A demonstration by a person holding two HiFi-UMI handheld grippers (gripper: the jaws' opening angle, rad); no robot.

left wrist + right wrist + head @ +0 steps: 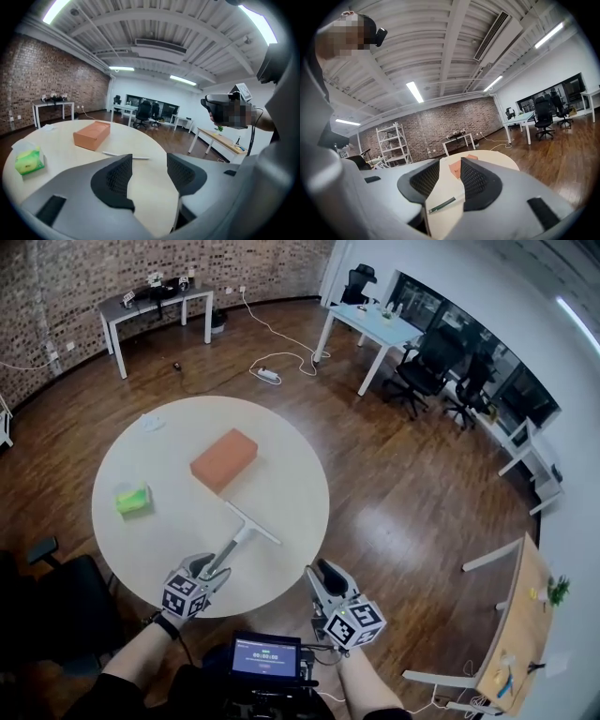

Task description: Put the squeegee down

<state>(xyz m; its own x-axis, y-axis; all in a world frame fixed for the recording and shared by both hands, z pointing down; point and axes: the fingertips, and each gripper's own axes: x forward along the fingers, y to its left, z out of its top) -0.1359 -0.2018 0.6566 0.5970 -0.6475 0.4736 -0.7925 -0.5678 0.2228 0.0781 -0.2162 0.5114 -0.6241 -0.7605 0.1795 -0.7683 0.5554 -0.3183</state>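
Note:
The squeegee point(246, 529) lies flat on the round white table point(291, 474), blade toward the middle, grey handle pointing at the near edge. My left gripper point(208, 568) hovers over the handle's end, open, with only tabletop between its pads; in its own view the left gripper point(149, 176) shows the blade point(125, 155) lying ahead. My right gripper point(323, 570) stays at the table's near right edge, off the squeegee. In its own view the right gripper point(450, 180) is open and holds nothing, with a slim dark stick point(440, 205) on the table beyond its pads.
An orange block point(225, 458) sits mid-table beyond the squeegee, a green pack point(133, 500) at the left, a white scrap point(153, 421) at the far edge. A small screen point(265, 655) hangs at my body. A black chair point(56, 587) stands left; desks and office chairs point(422, 367) lie far off.

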